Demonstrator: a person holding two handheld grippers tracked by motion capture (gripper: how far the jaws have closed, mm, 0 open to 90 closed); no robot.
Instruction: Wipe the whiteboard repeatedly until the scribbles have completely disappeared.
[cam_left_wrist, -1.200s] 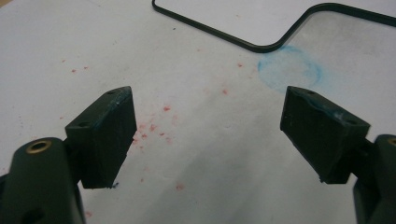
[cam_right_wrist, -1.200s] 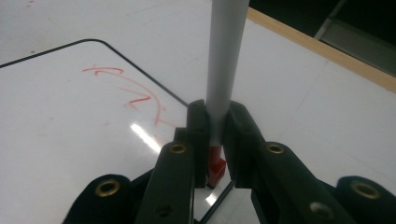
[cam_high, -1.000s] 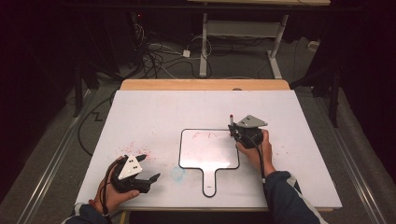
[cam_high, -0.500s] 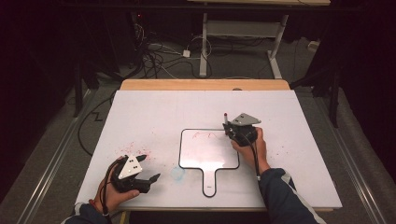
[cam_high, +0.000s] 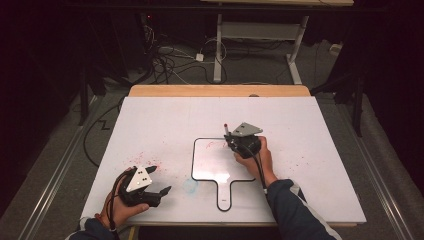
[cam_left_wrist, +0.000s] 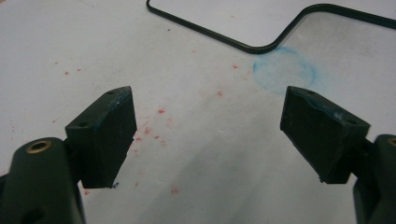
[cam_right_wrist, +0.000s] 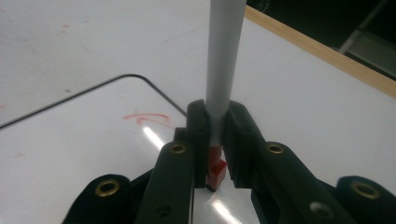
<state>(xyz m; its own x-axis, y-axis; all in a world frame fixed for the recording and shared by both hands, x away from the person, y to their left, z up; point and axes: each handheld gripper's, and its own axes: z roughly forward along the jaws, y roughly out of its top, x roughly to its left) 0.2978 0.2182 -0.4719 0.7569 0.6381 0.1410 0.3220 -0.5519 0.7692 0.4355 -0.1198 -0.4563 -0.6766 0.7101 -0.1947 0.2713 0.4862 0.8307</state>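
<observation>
Your right gripper (cam_right_wrist: 215, 154) has its jaws pressed together on a white marker (cam_right_wrist: 224, 60), which stands nearly upright between them; its red lower end sits down in the gap, and the barrel runs out of the top of the right gripper view, so its upper end is cut off there. In the high view the same marker (cam_high: 226, 129) pokes up from the right gripper (cam_high: 235, 142) with a dark tip on top, over the upper right part of the small whiteboard (cam_high: 210, 165). No brand or label can be read on the marker or the grippers. The only writing is a short red scribble (cam_right_wrist: 148, 117) on the whiteboard, just ahead of the jaws; it is too loose to read as a letter. Your left gripper (cam_left_wrist: 208, 135) holds its jaws wide apart with nothing between them, low over the white table (cam_left_wrist: 60, 42). Beyond them lie scattered red specks (cam_left_wrist: 149, 128) and a faint blue smudged ring (cam_left_wrist: 285, 70), which touches the black rim of the whiteboard (cam_left_wrist: 261, 46) near where its handle begins. In the high view the left gripper (cam_high: 150, 185) sits near the table's front left, well apart from the whiteboard. Behind the table (cam_high: 150, 115), cables (cam_high: 170, 60) lie tangled on the dark floor beside a white desk frame (cam_high: 260, 35).
</observation>
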